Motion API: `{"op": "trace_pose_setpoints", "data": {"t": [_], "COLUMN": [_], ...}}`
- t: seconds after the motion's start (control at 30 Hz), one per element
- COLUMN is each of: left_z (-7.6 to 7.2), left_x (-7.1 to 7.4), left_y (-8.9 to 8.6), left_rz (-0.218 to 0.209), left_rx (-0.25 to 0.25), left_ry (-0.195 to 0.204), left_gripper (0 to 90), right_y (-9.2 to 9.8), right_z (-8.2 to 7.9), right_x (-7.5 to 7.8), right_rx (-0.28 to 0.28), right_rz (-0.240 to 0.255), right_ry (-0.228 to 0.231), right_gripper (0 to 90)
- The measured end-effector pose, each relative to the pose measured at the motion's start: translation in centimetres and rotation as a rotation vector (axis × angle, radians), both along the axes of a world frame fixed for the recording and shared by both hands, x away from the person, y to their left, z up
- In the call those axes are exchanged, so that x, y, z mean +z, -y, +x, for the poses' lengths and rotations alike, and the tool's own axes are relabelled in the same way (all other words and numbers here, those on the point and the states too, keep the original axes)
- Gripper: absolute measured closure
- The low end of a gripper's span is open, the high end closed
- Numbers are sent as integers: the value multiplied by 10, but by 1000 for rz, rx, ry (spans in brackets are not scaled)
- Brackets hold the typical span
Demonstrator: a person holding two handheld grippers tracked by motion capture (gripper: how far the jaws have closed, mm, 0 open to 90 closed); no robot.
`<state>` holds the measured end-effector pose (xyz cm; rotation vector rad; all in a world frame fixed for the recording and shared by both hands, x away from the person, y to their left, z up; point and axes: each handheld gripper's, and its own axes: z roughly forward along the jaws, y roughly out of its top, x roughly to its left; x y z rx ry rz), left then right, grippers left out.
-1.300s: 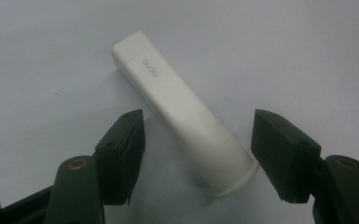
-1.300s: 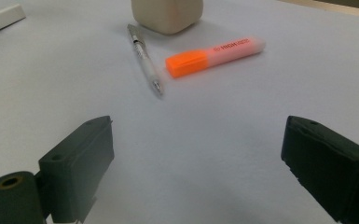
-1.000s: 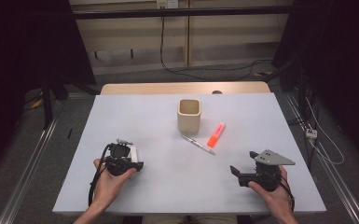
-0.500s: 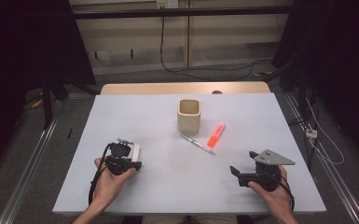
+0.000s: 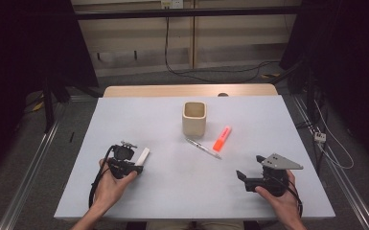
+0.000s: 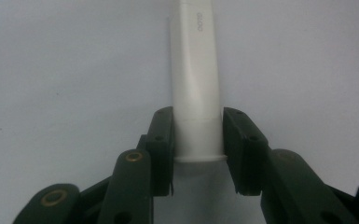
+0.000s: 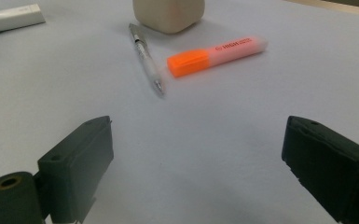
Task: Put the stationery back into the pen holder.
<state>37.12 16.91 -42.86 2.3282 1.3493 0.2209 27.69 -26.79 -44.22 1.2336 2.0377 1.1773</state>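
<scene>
The left gripper (image 6: 198, 140), its jaws having just been closing, now pinches the white marker (image 6: 196, 88) lying on the table (image 5: 172, 191), ready for lifting, while the right gripper (image 7: 196, 172) stays spread.

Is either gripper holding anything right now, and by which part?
The left gripper clamps the white marker near its end, having just closed; the right gripper is open, holding nothing.

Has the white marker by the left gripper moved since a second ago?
No. The white marker lies at the same spot and angle relative to the beige cup; the left gripper has just been closing its jaws around it.
</scene>
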Motion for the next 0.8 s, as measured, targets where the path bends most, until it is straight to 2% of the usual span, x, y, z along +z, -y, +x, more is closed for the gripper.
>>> {"op": "trace_pose_setpoints", "data": {"t": [0.13,0.33,0.6,0.73,0.8], "left_z": [1,2,-2,-2,-2], "left_x": [1,2,9,11,9], "left_y": [-1,-3,-8,-9,-8], "left_rz": [7,4,-35,-41,-29], "left_rx": [-32,-51,-63,-72,-84], "left_ry": [-2,-1,19,20,18], "left_gripper": [653,655,656,656,655], "right_y": [0,0,0,0,0], "right_z": [0,0,0,0,0], "right_x": [0,0,0,0,0], "right_rx": [1,0,0,1,2], "right_rz": [-1,1,1,1,0], "right_ry": [2,-1,-1,-1,-1], "right_gripper": [88,88,88,88,88]}}
